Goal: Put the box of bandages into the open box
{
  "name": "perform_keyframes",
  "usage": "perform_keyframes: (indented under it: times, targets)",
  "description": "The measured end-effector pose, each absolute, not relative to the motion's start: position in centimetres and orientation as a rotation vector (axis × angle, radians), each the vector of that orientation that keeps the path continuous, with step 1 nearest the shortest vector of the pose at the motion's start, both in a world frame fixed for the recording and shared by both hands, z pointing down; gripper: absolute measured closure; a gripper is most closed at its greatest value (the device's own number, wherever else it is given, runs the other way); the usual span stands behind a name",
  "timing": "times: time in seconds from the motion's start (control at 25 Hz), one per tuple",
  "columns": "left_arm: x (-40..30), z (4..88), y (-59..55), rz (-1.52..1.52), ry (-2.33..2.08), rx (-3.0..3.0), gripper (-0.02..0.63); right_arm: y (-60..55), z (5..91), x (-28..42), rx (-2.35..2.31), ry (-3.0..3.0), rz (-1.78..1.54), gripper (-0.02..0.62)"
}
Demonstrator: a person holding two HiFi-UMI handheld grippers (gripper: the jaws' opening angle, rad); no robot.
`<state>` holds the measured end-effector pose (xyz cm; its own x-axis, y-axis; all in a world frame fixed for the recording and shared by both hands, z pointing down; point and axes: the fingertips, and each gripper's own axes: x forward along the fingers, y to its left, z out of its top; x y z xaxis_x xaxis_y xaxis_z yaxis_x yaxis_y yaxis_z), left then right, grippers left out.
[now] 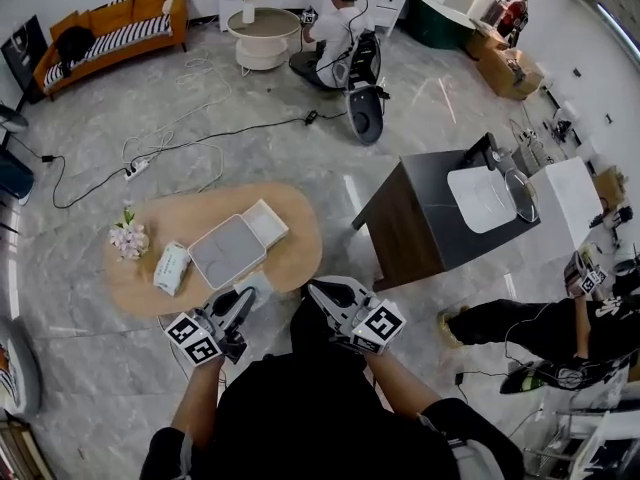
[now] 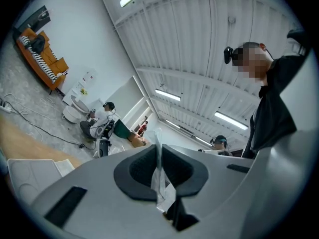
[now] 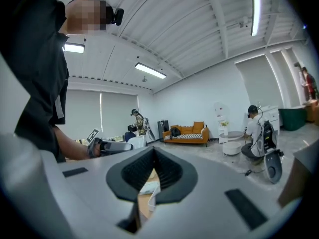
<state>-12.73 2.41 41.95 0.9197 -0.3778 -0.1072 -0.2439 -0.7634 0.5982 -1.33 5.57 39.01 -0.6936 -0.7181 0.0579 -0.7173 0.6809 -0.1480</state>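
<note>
Oval table (image 1: 300, 230): pale wood, matt, smooth. Floor (image 1: 90, 388): grey marbled tiles, polished, light patches mirrored. Open box (image 1: 228, 251): white, matt; card or plastic not told apart. Box of bandages (image 1: 172, 267): white printed card. Left gripper (image 2: 157, 151) and right gripper (image 3: 153, 149): shells of grey matt plastic, pads (image 2: 139, 168) black and ribbed. Thin sheet (image 2: 159, 182) seen pinched in left gripper: whitish, translucent, crinkled. Sofa (image 1: 120, 23): orange cloth

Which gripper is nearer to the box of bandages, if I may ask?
Left. The left gripper is close by, down-right of the box of bandages in the head view; the right gripper is farther right.
</note>
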Motion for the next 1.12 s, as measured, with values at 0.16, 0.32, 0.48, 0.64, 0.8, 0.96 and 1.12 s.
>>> perform_keyframes:
  times: [0.16, 0.32, 0.48, 0.64, 0.8, 0.96, 1.12]
  targets:
    - [-11.0, 42.3, -1.0, -0.285, -0.485, 2.456, 0.568, 1.1, 38.6, 0.1, -1.162, 2.893, -0.231, 0.584]
    - [-9.0, 42.1, -5.0, -0.288, -0.534, 2.448, 0.568, -3.5, 38.9, 1.9, -1.102, 2.937, -0.246, 0.584]
    - [-6.8, 41.6, -9.4, -0.296, -0.599, 2.432, 0.568, -7.7, 38.5, 4.1, -1.010, 2.964, -0.249, 0.584]
    - [-5.4, 41.3, -13.1, -0.301, -0.673, 2.419, 0.568, -11.3, 38.7, 5.6, -0.913, 2.985, -0.273, 0.584]
    - [-4.2, 40.7, -16.4, -0.298, -0.736, 2.414, 0.568, -14.8, 39.6, 7.3, -0.869, 3.034, -0.283, 0.584]
    - [-4.2, 40.5, -19.1, -0.289, -0.836, 2.390, 0.568, -18.3, 40.2, 7.7, -0.755, 3.051, -0.301, 0.584]
    - [-3.9, 41.1, -21.0, -0.279, -0.905, 2.350, 0.568, -20.8, 41.2, 7.8, -0.652, 3.065, -0.318, 0.584]
